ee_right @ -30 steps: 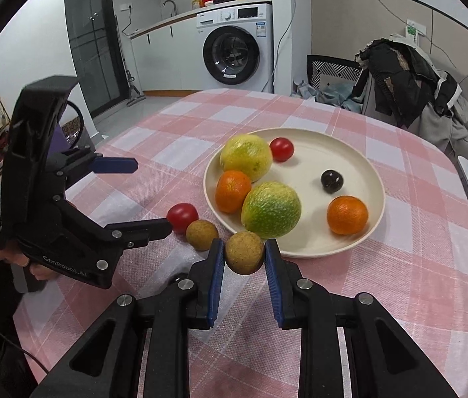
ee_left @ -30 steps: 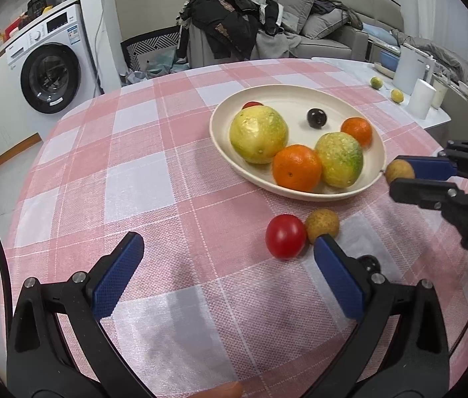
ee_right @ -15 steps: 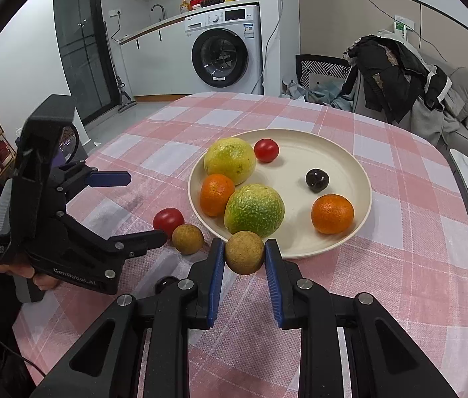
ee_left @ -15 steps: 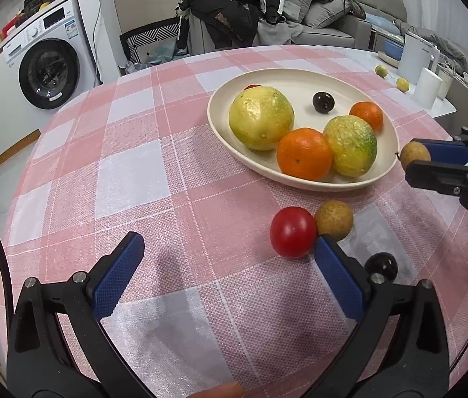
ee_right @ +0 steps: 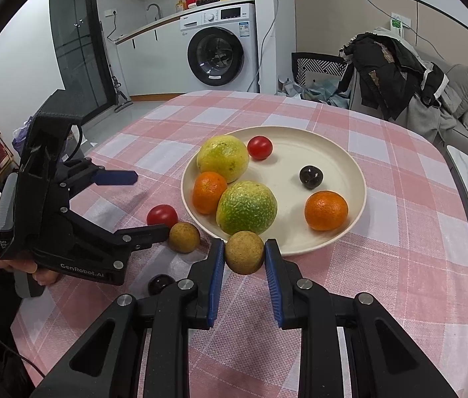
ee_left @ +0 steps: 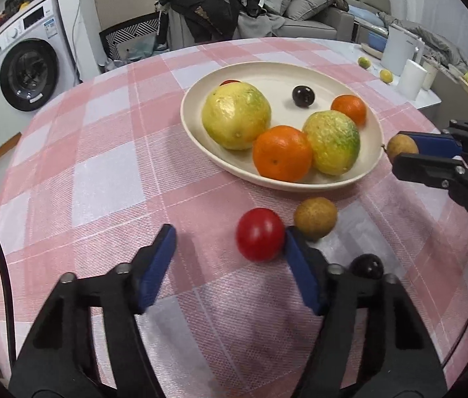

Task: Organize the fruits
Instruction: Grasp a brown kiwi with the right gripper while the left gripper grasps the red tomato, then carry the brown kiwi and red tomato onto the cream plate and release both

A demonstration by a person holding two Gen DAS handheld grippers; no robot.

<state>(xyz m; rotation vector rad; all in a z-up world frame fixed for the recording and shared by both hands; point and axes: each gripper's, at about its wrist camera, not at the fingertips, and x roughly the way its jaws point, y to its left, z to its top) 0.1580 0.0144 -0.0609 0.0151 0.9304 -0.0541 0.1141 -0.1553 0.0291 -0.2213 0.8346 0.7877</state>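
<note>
Grippers angled down over the checked tablecloth (ee_left: pixel 108 172): right gripper (ee_right: pixel 244 251) clamped a brown longan (ee_right: pixel 244 252), left gripper (ee_left: pixel 229 243) closing beside a red tomato (ee_left: pixel 260 234), not yet gripping.

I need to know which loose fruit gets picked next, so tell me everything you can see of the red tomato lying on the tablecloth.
The red tomato is small, round, smooth and glossy, lying on the pink checked tablecloth just outside the plate. It sits close to a brown fruit; contact is unclear. The left gripper is closing around it: one blue pad is at its side, the other still apart.
</note>
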